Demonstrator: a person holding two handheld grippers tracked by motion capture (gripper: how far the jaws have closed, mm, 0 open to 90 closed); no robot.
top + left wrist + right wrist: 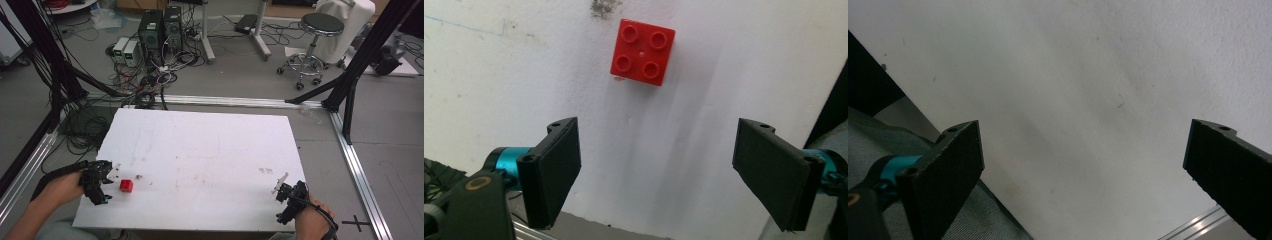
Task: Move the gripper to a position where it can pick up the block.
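Left hand-held gripper (656, 175) hangs wide open, empty, and the red brick (643, 51) sits at twelve o'clock ahead on the white worktop (210, 155). It looks light, rigid, slick plastic; pinch its flat sides. Right hand-held gripper (1083, 175) gapes empty too.

Grey floor (240, 75), tangled cables (145, 82), round stool (320, 25)

You see a flat white rectangular table (210, 150), lightly smudged; one small red four-studded plastic brick (126, 186) lies near its front-left corner.
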